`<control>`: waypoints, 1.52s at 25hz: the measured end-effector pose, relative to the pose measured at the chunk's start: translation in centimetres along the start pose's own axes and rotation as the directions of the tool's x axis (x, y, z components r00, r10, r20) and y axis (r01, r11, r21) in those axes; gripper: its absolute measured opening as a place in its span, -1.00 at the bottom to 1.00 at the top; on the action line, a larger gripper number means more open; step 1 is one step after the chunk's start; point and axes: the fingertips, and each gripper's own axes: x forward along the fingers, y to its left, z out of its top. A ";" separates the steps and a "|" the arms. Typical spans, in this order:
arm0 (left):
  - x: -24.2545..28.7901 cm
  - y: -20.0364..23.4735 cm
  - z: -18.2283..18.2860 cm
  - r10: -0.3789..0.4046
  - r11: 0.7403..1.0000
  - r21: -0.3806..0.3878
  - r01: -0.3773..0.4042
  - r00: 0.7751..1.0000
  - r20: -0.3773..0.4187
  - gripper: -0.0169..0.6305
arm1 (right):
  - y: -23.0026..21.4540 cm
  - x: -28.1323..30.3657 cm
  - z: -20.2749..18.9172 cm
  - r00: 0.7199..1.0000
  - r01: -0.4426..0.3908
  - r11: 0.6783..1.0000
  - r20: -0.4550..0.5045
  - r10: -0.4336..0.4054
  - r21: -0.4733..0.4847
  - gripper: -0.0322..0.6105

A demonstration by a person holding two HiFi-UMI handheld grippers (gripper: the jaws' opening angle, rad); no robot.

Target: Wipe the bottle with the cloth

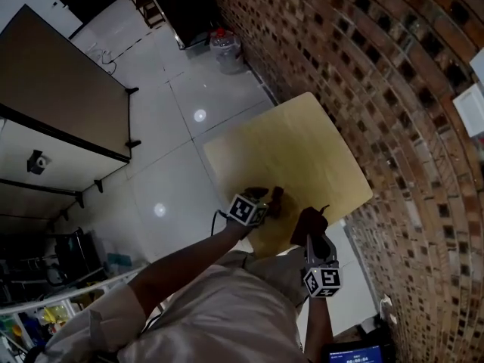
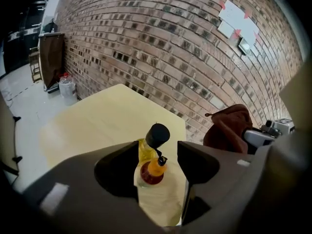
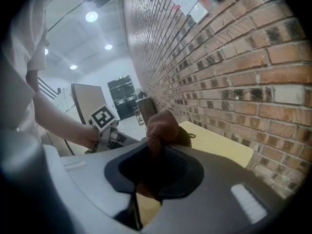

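A small bottle (image 2: 152,162) with a black cap, yellow liquid and an orange-red collar stands upright on the pale wooden table (image 2: 97,121). It sits between the jaws of my left gripper (image 2: 157,149), which stand apart around it without pressing; it is closer to the left jaw. In the head view the bottle (image 1: 277,198) is just ahead of my left gripper (image 1: 265,204). My right gripper (image 3: 158,155) is shut on a bunched brown cloth (image 3: 163,126). The cloth (image 1: 307,222) hangs a little to the right of the bottle, not touching it.
A brick wall (image 1: 363,66) runs along the table's far and right sides. The table's front edge (image 1: 227,195) is near the bottle. On the tiled floor stand a water jug (image 1: 225,48) and a dark cabinet (image 1: 189,6). White papers (image 2: 239,23) are taped on the wall.
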 end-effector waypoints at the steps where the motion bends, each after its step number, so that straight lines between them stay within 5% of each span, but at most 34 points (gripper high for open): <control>1: 0.2 0.0 -0.1 0.010 1.000 0.000 -0.010 1.000 0.000 -0.12 | 0.0 0.1 0.0 1.000 -0.001 1.000 -0.002 0.001 -0.003 -0.69; 9: 2.5 -0.1 2.2 0.084 0.996 0.023 -0.086 0.992 0.097 -0.17 | -1.5 3.7 -1.0 0.993 -0.103 0.995 -0.051 0.102 -0.016 -0.69; 21: 3.5 -0.2 2.0 0.222 0.969 0.111 -0.221 0.975 -0.003 -0.36 | -4.3 10.6 -1.6 0.982 -0.168 0.985 -0.078 0.170 0.027 -0.69; 33: 4.3 -1.5 2.0 0.079 0.930 0.364 -0.046 0.994 -0.077 -0.37 | -1.6 14.2 -4.0 0.947 -0.312 0.947 -0.053 0.316 0.076 -0.69; 38: 4.7 -2.0 1.8 0.016 0.913 0.407 0.022 0.996 -0.090 -0.38 | -1.7 16.3 -6.6 0.960 -0.256 0.959 -0.084 0.266 0.118 -0.69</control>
